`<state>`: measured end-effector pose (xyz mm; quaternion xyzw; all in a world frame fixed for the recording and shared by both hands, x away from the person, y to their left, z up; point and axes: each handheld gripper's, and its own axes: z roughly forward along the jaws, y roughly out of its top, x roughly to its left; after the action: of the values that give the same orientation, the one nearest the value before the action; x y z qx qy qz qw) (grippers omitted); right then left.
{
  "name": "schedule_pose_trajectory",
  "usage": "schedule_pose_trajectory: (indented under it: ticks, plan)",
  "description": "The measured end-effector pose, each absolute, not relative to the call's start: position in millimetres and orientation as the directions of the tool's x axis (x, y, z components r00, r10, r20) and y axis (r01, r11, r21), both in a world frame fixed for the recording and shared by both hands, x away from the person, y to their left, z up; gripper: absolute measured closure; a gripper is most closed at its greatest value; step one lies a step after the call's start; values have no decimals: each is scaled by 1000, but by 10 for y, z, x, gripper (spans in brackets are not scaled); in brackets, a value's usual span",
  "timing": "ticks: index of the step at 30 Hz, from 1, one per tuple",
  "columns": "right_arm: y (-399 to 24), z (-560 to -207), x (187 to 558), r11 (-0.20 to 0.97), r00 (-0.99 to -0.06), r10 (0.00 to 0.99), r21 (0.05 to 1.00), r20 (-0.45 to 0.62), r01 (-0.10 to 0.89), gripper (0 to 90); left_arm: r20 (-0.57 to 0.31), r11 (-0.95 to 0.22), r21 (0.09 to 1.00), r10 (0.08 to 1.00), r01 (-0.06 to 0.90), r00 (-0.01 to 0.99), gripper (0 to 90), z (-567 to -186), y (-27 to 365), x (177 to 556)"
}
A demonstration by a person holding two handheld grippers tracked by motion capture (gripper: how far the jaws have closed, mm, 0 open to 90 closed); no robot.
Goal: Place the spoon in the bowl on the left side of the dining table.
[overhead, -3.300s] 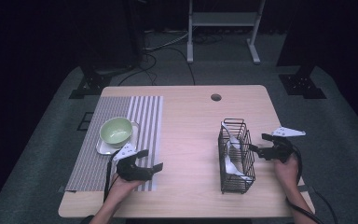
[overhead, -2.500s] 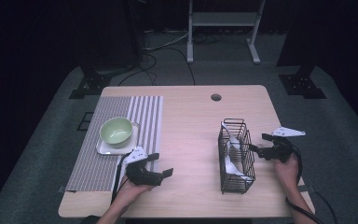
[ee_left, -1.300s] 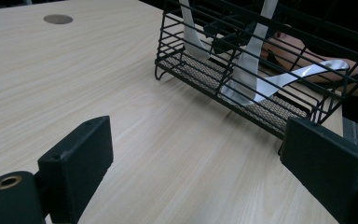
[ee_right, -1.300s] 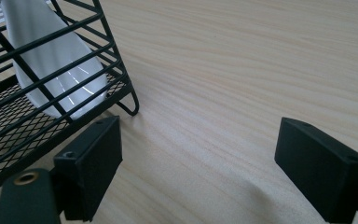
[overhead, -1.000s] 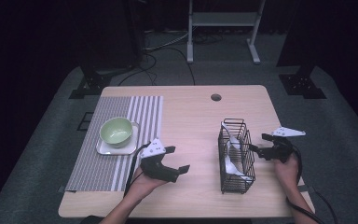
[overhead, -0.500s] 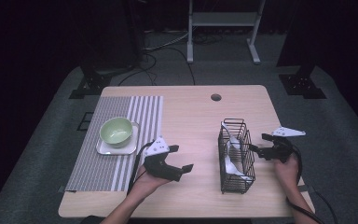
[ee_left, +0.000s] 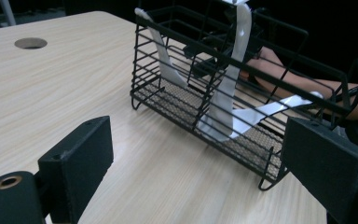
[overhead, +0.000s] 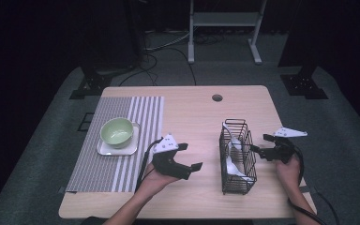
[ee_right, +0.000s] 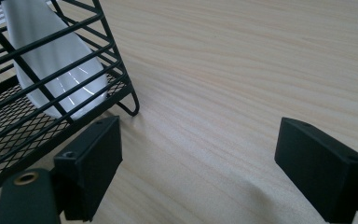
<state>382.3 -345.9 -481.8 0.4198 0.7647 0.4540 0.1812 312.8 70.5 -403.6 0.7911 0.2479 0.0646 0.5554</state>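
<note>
Left gripper (overhead: 189, 157), jaws spread, faces bare table (overhead: 192, 117) short of the basket (overhead: 236, 157); right gripper (overhead: 258, 151), unclenched, beside basket's wall.

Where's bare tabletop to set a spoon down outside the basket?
Bare wood lies between the striped mat and the wire basket, up to the cable hole. The left gripper hovers over its near part. Beside the basket, the right gripper crowds the narrow strip.
</note>
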Motion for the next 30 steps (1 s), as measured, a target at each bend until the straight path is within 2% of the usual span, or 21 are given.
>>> schedule_pose_trajectory:
  ticks: [15,30]
  plan:
    - [-3464,-4818,3826,233,-583,806,848,106,476,137,-154,-271,915,447,297,881,84,-3949,475,3172]
    - [-3455,-4819,3827,240,-583,806,845,100,477,137,-172,-260,915,441,309,881,84,-3919,302,3258]
